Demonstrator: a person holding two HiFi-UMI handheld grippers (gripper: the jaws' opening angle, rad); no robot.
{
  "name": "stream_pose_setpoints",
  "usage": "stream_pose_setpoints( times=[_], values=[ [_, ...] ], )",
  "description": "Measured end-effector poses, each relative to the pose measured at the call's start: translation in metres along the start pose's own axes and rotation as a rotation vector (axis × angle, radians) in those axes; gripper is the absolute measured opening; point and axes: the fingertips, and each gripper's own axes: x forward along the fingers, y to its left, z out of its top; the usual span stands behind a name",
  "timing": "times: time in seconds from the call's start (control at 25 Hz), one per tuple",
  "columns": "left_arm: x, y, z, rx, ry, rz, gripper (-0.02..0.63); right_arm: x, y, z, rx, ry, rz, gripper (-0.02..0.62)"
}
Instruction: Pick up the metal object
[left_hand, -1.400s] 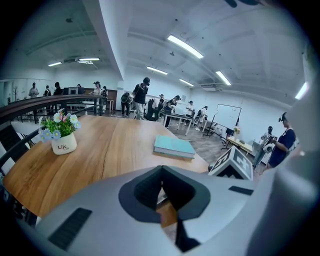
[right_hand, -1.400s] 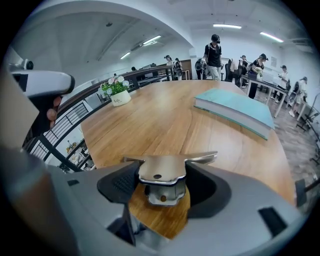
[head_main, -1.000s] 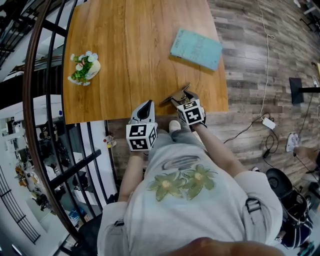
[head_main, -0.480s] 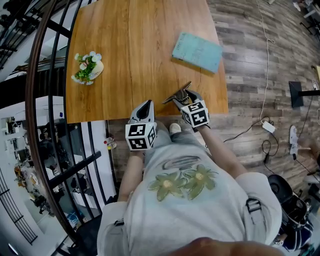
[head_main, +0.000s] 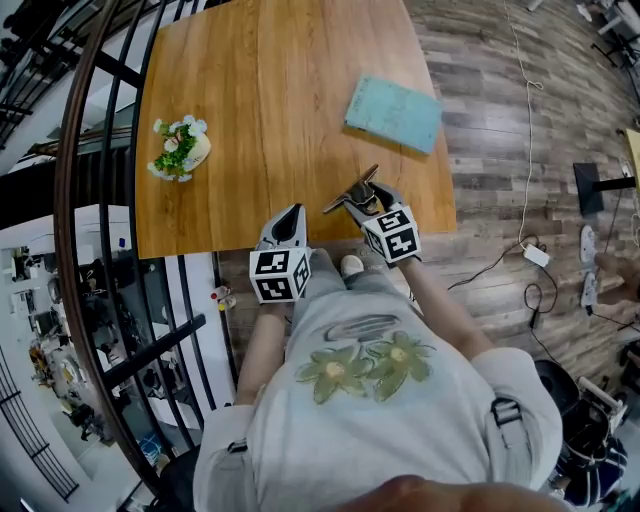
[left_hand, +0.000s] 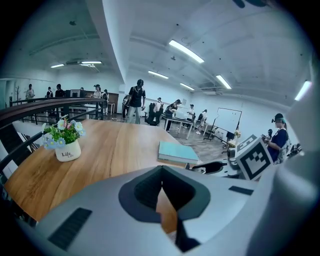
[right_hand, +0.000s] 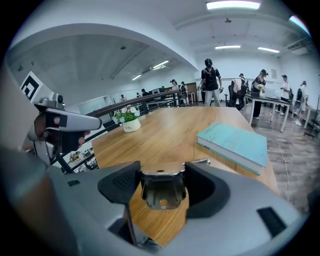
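The metal object (right_hand: 162, 196), a folded grey bracket with a hole and a thin bar sticking out to the right, sits between the dark pads (right_hand: 119, 184) of my right gripper (right_hand: 161, 189), which is shut on it. In the head view the right gripper (head_main: 358, 196) holds the metal object (head_main: 348, 192) over the wooden table (head_main: 270, 90) close to its near edge. My left gripper (head_main: 290, 218) hovers at the table's near edge, left of the right one. Its jaws meet with nothing between them, as the left gripper view shows (left_hand: 161, 186).
A teal book (head_main: 393, 110) lies on the table's right side, beyond the right gripper. A small white pot of flowers (head_main: 180, 147) stands near the left edge. A black railing (head_main: 90, 200) runs along the left. Cables (head_main: 530, 250) trail over the plank floor at right.
The right gripper has drifted slightly right with the metal object still in it. The left gripper has hardly moved.
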Motion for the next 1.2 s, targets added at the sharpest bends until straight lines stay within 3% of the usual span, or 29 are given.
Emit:
stream_pose_setpoints(
  times=[0.48, 1.2],
  values=[
    [0.002, 0.018, 0.040, 0.010, -0.036, -0.048, 0.014, -0.021, 0.009, 0.066, -0.057, -0.098, -0.037, 0.284],
    [0.002, 0.013, 0.065, 0.040, -0.061, -0.093, 0.014, -0.059, 0.018, 0.121, -0.023, -0.226, -0.041, 0.284]
  ],
)
